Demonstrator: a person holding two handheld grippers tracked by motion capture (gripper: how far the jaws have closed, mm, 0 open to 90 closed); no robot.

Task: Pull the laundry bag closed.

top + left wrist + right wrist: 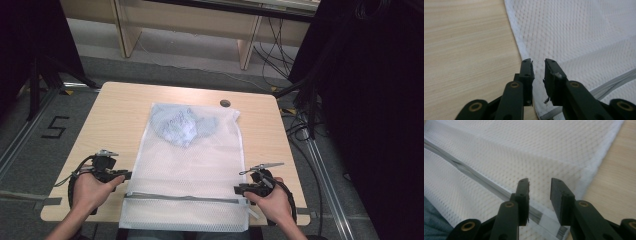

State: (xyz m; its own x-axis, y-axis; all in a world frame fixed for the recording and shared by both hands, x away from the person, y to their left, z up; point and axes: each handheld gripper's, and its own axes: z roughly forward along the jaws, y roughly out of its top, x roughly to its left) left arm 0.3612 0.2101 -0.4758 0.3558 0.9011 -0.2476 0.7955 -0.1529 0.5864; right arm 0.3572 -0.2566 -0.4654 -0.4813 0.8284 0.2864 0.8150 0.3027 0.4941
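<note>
A light wooden table (115,120) carries a white mesh laundry bag (195,165) lying flat, with a crumpled pale-blue garment (182,125) inside its far end. The left gripper (125,175) and right gripper (239,189), jaws slightly apart, flank its grey zipper (185,198).

Left gripper (121,175), right gripper (239,189): black linked jaws with brass-coloured pivot rivets, small screws at flat tips, grey three-cornered top plates, black trailing cables. Hands bare, no sleeves visible.
</note>
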